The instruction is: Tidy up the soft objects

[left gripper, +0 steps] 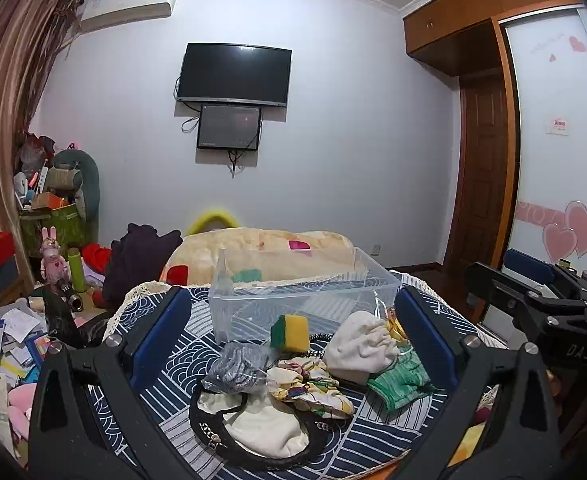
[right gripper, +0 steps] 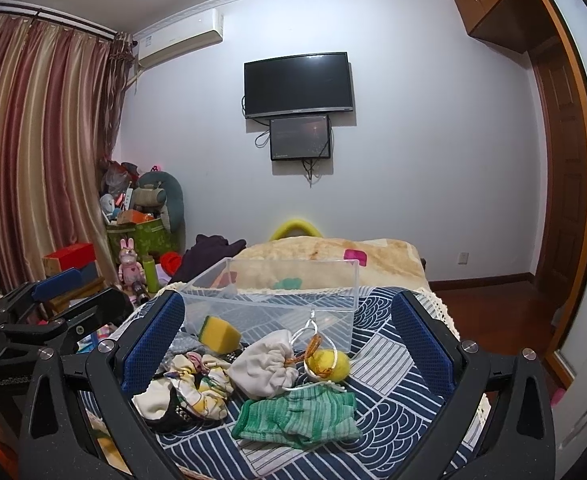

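Note:
A clear plastic bin (left gripper: 253,300) (right gripper: 293,284) stands on the blue patterned cloth (left gripper: 173,368) (right gripper: 393,360). In front of it lie soft items: a yellow-green sponge (left gripper: 291,332) (right gripper: 218,334), a white drawstring pouch (left gripper: 359,346) (right gripper: 263,368), a green knit cloth (left gripper: 399,382) (right gripper: 297,414), a floral scrunchie (left gripper: 309,386) (right gripper: 197,380), a grey mesh piece (left gripper: 235,366), a cream and black sock (left gripper: 253,424) (right gripper: 157,400), and a yellow felt ball (right gripper: 329,364). My left gripper (left gripper: 293,340) is open and empty above the pile. My right gripper (right gripper: 289,340) is open and empty too.
A beige blanket (left gripper: 261,256) (right gripper: 325,260) lies behind the bin. Clutter, toys and boxes (left gripper: 49,216) fill the left corner by the curtain (right gripper: 33,152). A wardrobe and door (left gripper: 485,168) stand right. The right gripper's body (left gripper: 541,308) shows in the left wrist view.

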Available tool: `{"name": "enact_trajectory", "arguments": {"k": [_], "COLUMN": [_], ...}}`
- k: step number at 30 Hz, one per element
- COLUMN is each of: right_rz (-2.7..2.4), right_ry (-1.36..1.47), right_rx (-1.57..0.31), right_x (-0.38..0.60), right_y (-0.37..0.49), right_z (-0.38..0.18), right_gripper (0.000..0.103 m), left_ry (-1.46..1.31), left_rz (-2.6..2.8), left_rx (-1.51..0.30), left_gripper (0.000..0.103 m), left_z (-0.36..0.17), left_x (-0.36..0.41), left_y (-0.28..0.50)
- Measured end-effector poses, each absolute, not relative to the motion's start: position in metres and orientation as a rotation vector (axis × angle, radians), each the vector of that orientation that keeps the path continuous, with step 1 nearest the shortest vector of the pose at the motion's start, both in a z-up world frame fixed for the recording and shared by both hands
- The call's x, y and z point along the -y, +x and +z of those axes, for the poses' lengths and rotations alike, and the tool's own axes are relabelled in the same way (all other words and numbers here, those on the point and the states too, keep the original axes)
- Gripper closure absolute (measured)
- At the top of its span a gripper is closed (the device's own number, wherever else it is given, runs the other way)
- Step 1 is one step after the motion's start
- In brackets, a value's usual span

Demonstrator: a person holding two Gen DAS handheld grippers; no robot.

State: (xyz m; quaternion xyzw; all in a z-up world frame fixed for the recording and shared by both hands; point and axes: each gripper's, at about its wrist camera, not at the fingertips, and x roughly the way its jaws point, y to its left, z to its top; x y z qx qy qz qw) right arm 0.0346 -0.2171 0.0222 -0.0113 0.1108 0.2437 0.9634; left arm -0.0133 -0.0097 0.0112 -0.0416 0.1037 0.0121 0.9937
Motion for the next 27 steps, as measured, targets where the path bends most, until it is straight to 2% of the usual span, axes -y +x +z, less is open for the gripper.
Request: {"name": "enact_trajectory", "arguments": {"k": [9, 11, 13, 15, 17, 22, 24, 27], "right_rz": [0.487, 0.489, 0.484, 0.482, 0.495, 0.5, 0.49, 0.483], "right_ry": [-0.027, -0.039, -0.052, -0.061, -0.06, -0.06, -0.069, -0.089], "right_rx": [-0.232, -0.24, -0.255, -0.278, -0.31, -0.374, -0.399, -0.429], "right_x": [0.218, 0.218, 0.217, 0.217, 0.217, 0.218, 0.217, 0.215], "right_y": [0.041, 0.043, 0.046, 0.052, 0.058, 0.073, 0.08, 0.089], "right_z": [0.015, 0.014, 0.012, 0.008, 0.005, -0.005, -0.007, -0.01], "right_gripper": [0.0, 0.006, 0.013, 0.02, 0.033, 0.043, 0.048, 0.052], "left_ry": [-0.101, -0.102, -0.099, -0.09, -0.087, -0.114, -0.133, -0.146], "left_rz": [-0.019, -0.022, -0.022, -0.028, -0.045, -0.08, -0.091, -0.098], "left_rx": [-0.272, -0.285, -0.296, -0.323, -0.357, -0.432, -0.471, -0.514], "left_gripper": [0.0, 0.001, 0.007, 0.019, 0.022, 0.033, 0.042, 0.046], "left_z": [0.004, 0.002, 0.0, -0.002, -0.005, -0.013, -0.015, -0.018], "left_x": [0.006, 0.005, 0.005, 0.005, 0.003, -0.005, -0.009, -0.011], "left_y": [0.002, 0.005, 0.009, 0.017, 0.026, 0.05, 0.063, 0.081]}}
